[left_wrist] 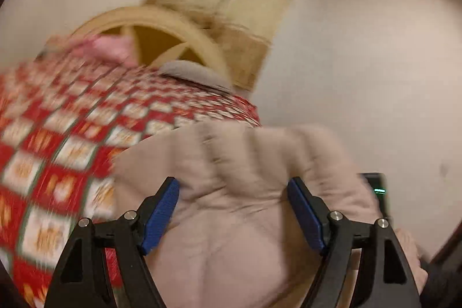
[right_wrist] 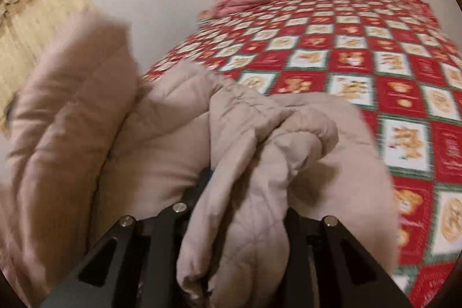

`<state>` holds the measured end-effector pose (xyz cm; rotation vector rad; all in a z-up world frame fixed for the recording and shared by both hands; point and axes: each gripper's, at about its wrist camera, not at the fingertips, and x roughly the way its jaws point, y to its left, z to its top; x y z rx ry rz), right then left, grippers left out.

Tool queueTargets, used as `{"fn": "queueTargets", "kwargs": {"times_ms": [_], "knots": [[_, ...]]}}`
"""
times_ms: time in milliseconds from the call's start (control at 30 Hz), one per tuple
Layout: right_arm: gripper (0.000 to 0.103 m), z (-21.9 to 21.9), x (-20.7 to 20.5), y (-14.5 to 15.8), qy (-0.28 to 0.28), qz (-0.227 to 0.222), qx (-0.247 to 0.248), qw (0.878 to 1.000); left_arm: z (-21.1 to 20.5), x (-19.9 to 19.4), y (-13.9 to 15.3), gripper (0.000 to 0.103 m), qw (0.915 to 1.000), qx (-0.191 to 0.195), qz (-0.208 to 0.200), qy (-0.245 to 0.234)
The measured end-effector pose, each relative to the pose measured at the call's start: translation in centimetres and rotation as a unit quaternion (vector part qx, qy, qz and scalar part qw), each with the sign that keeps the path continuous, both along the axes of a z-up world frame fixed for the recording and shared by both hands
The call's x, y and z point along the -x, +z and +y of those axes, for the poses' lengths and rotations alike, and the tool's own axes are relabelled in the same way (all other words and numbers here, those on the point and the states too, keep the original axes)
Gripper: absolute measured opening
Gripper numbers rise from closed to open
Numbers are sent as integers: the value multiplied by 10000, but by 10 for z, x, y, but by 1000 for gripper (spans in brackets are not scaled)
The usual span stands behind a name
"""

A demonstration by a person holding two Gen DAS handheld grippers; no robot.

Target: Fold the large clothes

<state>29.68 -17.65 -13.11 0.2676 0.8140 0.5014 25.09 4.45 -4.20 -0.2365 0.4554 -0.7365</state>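
Coat [right_wrist: 231,134] bunched on bed [right_wrist: 375,62] at 6 o'clock, unfolded. Right tongs [right_wrist: 239,221] pinching coat; left tongs [left_wrist: 233,215] spread. Folding barely begun.

Your left wrist view looks along its fingers, close over the beige padded coat [left_wrist: 231,192], tilted toward the headboard [left_wrist: 161,28], your right wrist view faces up the bed [right_wrist: 361,62], both sharing coat, bedspread, headboard.
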Motion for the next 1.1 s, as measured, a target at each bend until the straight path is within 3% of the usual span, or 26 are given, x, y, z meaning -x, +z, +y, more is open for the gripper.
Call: {"fn": "queueTargets", "kwargs": {"times_ms": [67, 100, 133, 200, 467, 567, 633, 700, 833, 967, 1067, 1100], "knots": [[26, -13, -10, -20, 11, 272, -432, 9987, -40, -1, 7, 78, 9979, -603, -135, -186], [20, -25, -14, -32, -18, 444, -818, 9957, -58, -5, 9, 78, 9957, -898, -185, -167], [19, -43, -18, -44, -110, 595, -1312, 9895, -69, -7, 7, 79, 9940, -1063, -184, -158], [19, -62, -18, -52, -233, 687, -1674, 9832, -103, -9, -6, 79, 9871, -1583, -29, -248], [24, -131, 22, -53, -823, 604, -1754, 9792, -152, -5, -44, 81, 9725, -2201, 323, -687], [37, -154, 45, -49, -1147, 578, -1857, 9742, -169, 8, -47, 81, 9658, -2492, 219, -690], [60, -165, 67, -40, -1411, 402, -1720, 9741, -176, 15, -48, 82, 9633, -2596, 201, -660], [67, -169, 87, -25, -1624, 223, -1360, 9771, -183, 13, -54, 83, 9618, -2671, 159, -584], [67, -162, 130, 12, -1894, -165, -722, 9791, -202, 19, -63, 85, 9518, -3042, -44, -396], [65, -122, 166, 46, -1614, -668, -218, 9844, -211, 22, -69, 85, 9452, -3246, -176, -308], [59, -89, 177, 44, -1284, -706, -30, 9892, -215, 25, -71, 85, 9402, -3386, -267, -276], [49, -81, 172, 35, -1343, -583, 173, 9891, -215, 26, -72, 85, 9395, -3403, -298, -265]]}}
